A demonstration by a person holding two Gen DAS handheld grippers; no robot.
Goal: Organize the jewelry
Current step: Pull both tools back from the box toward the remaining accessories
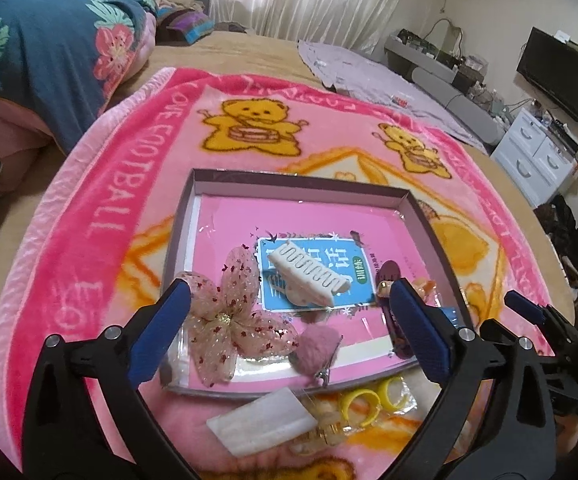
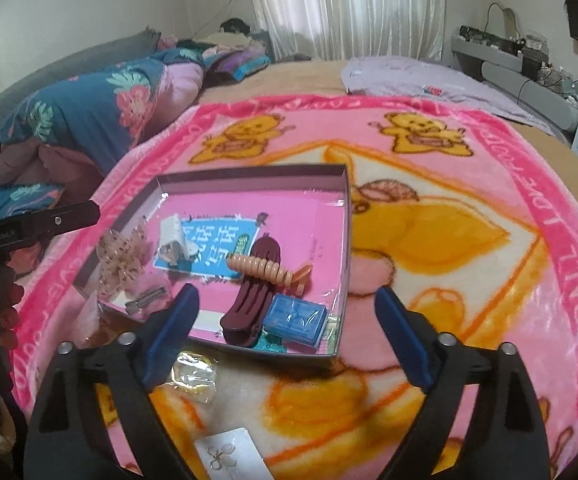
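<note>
While both grippers are hanging wide open and empty, left gripper (image 1: 289, 308) and right gripper (image 2: 287, 312) are hovering over tray (image 1: 297, 182) at frame centre, already holding butterfly clip (image 1: 229, 316). Sorting mid-way; yellow rings (image 1: 369, 400) are lying outside tray, lower centre, likely needing pickup next.

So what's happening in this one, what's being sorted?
A person with tongs in each hand is sorting hair accessories into a shallow box on a pink bear blanket. The left tongs and right tongs both hang open and empty. A butterfly bow, white clip and maroon clip lie inside; yellow rings remain outside.
</note>
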